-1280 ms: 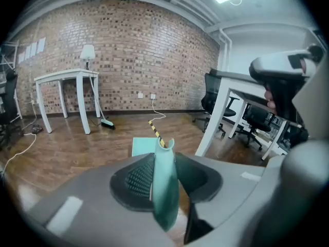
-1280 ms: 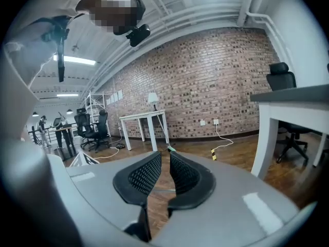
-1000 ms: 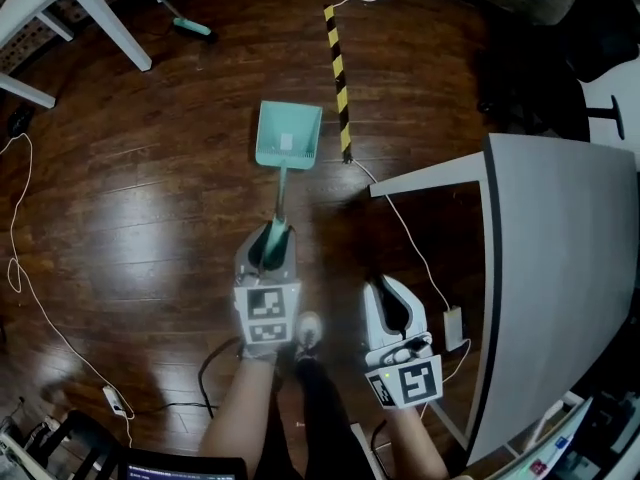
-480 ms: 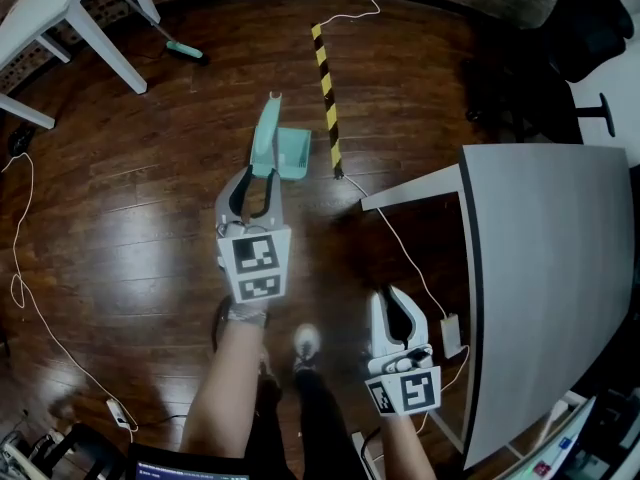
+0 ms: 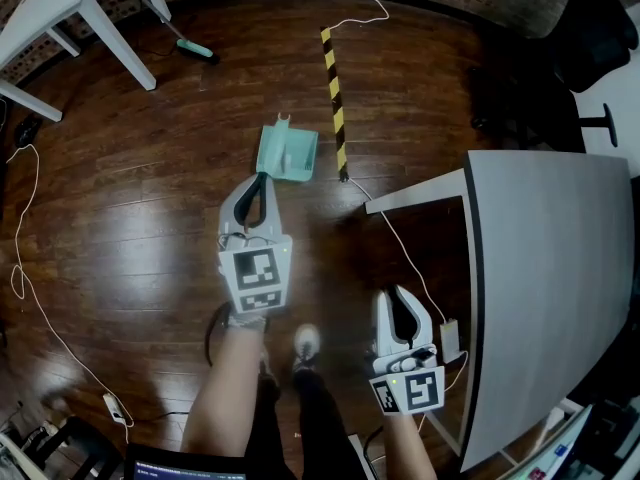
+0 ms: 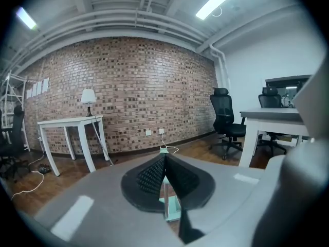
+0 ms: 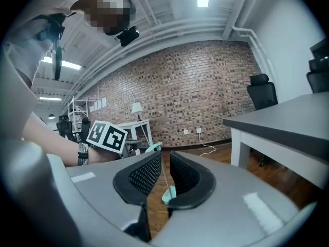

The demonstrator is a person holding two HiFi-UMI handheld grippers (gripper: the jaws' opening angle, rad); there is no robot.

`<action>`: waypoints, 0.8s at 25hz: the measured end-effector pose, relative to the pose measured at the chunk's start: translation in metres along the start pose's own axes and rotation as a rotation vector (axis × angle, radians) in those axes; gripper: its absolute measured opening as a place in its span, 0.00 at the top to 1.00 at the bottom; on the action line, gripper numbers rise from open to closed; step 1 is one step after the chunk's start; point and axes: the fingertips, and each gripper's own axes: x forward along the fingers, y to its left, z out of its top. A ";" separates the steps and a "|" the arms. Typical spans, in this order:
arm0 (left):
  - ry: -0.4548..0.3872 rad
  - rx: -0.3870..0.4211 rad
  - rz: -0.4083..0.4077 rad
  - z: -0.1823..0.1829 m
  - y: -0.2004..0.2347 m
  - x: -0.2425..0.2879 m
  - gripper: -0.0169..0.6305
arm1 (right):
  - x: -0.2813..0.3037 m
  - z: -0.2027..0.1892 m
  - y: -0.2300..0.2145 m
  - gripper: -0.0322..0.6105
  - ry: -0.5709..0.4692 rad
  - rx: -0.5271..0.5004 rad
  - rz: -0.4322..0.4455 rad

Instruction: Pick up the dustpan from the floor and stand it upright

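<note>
In the head view, the teal dustpan (image 5: pixel 289 155) stands on the wooden floor (image 5: pixel 150 218) just ahead of the left hand-held gripper (image 5: pixel 262 178), apart from it and seemingly upright. Only the left gripper view shows its jaws, which have just been closing, meeting on nothing. The right hand-held gripper (image 5: pixel 398 296) is slightly parted and empty.

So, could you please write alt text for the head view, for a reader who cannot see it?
A teal dustpan stands upright on a dark wooden floor, seen from above. Just short of it is the left gripper, whose jaws have just closed on nothing; the right gripper, also empty, hangs beside a grey table.
</note>
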 end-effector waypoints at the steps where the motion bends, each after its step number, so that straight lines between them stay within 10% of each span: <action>1: 0.004 -0.003 0.000 0.001 0.001 -0.002 0.97 | 0.000 0.001 0.002 0.85 -0.001 -0.002 0.005; 20: -0.146 -0.004 -0.196 0.189 0.047 -0.232 0.97 | -0.054 0.161 0.087 0.93 -0.095 -0.079 0.209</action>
